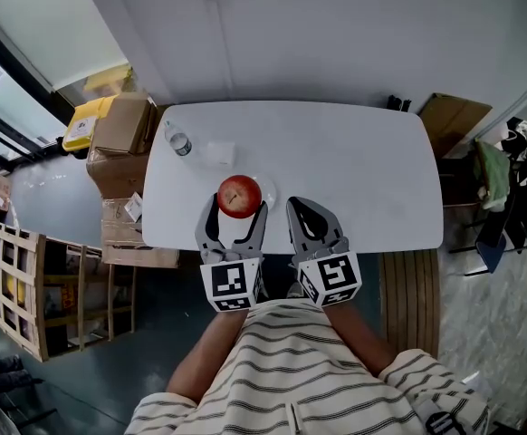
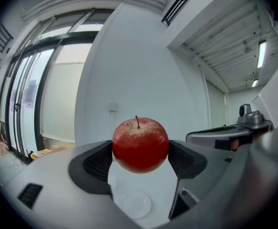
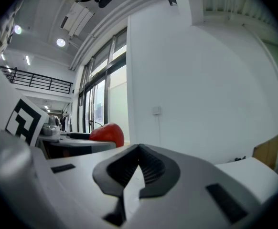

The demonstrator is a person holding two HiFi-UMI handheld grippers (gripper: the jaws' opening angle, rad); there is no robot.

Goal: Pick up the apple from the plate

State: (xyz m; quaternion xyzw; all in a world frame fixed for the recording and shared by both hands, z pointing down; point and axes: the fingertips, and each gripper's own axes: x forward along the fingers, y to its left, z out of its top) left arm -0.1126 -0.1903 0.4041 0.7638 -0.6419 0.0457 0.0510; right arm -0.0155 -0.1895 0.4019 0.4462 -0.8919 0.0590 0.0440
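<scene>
A: Walls?
B: Plain pale grey wall (image 1: 336, 34). Tall dark-framed windows (image 2: 29, 94) on the left.
A: Furniture?
B: White rounded table (image 1: 363, 170) against the wall. Brown cardboard boxes (image 1: 123, 125) stacked at its left end, slatted wooden crate (image 1: 14, 279) nearby.
A: Light?
B: Ceiling strip lamps (image 2: 261, 54), lit.

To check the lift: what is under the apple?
The apple, held in the left gripper, hangs above a clear plate on the table. A jaw covers the plate's left edge.
</scene>
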